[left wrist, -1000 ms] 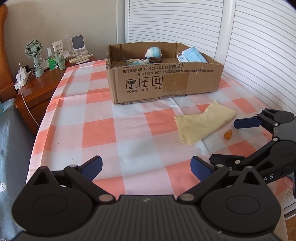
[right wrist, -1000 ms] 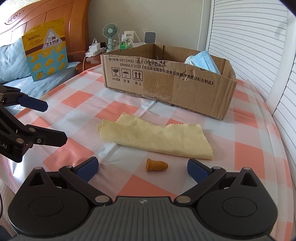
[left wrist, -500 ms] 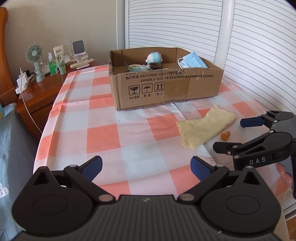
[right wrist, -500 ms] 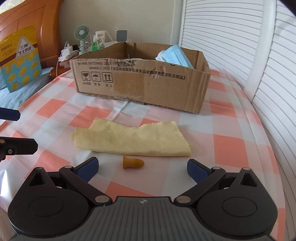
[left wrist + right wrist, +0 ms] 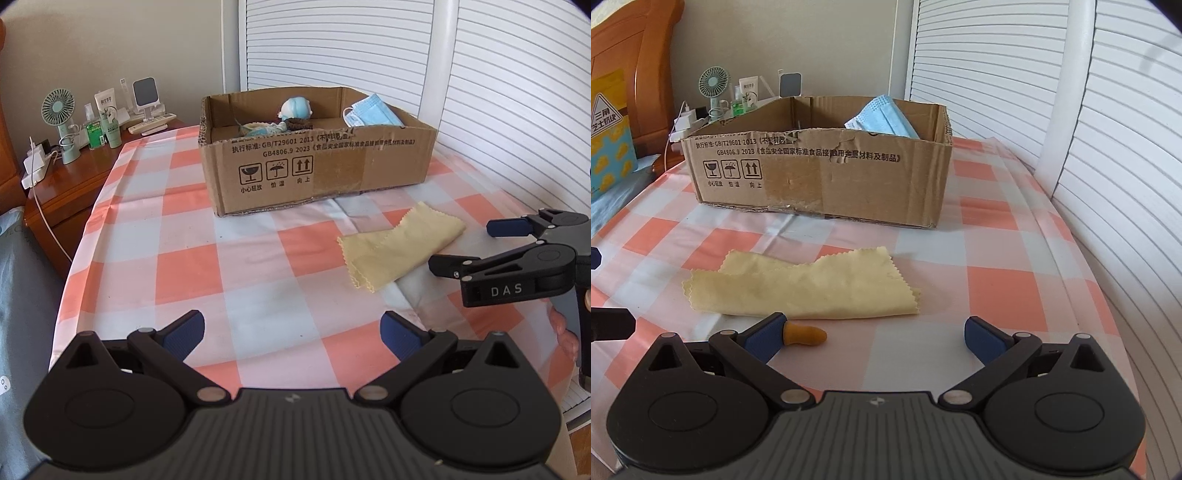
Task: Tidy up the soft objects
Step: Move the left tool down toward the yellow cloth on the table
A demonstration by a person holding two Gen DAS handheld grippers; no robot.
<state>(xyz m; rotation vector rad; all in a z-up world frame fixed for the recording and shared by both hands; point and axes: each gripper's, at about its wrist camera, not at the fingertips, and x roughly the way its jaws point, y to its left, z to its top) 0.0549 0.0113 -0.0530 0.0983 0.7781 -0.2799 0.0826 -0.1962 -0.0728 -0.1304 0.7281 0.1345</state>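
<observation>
Both jaws spread wide, nothing held. Cardboard box sits at the far side of the checked tablecloth, face mask already inside. Yellow cloth lies crosswise ahead of my right gripper, long axis left to right. Small orange cone rests just beside my right gripper's left pad. Left gripper hangs well apart; the right is nearer.

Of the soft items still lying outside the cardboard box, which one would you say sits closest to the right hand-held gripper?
The small orange rubber piece, right beside the right hand-held gripper's left fingertip. The yellow cloth lies just beyond it, toward the box.
</observation>
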